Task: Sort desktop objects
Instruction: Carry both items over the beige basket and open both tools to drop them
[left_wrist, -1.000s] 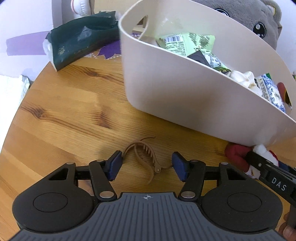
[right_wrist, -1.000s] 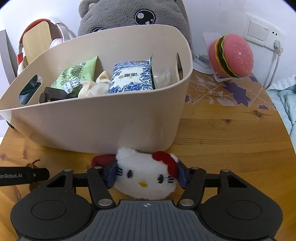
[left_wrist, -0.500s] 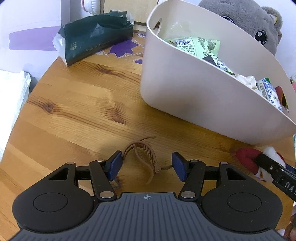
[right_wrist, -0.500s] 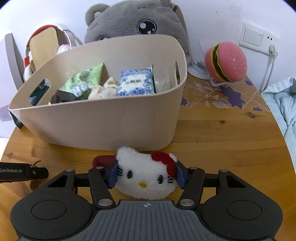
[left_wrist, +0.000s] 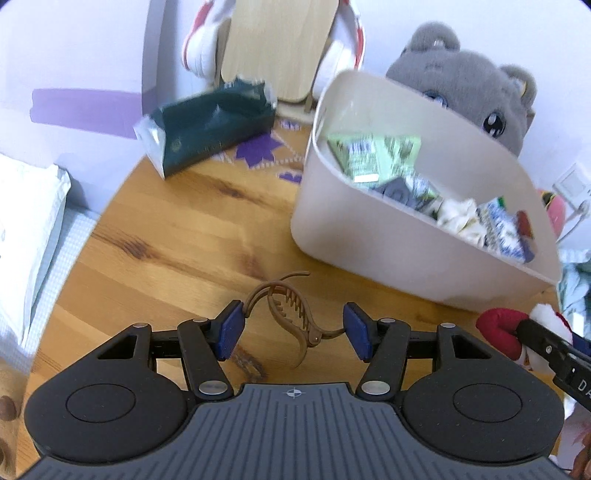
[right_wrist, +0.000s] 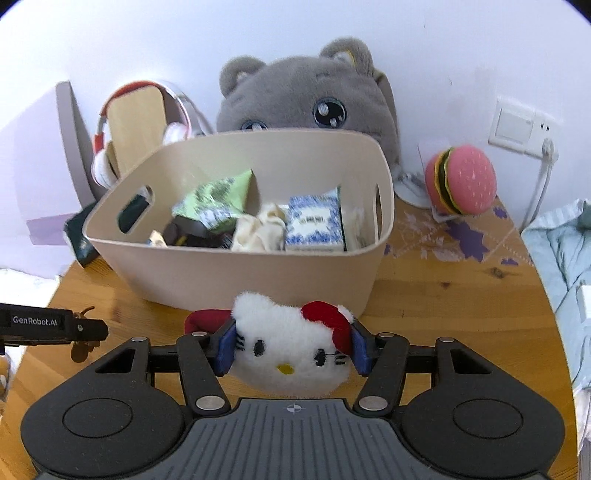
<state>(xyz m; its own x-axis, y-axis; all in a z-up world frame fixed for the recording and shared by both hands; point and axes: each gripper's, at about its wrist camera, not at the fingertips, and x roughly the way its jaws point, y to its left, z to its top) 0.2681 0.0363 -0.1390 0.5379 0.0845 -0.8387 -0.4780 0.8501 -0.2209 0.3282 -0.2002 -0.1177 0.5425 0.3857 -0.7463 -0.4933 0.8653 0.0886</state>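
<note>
Pinching a white cat plush head, the right gripper sits before the beige bin. The left gripper clamps a brown hair claw between its blue pads.

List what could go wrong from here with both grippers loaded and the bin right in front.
1. The brown hair claw is held only by its thin ends between the left gripper fingers; it may twist or slip out.
2. The right gripper squeezes the soft cat plush; it could catch the beige bin wall if not raised above the rim.
3. The grippers sit close together and may collide.
</note>
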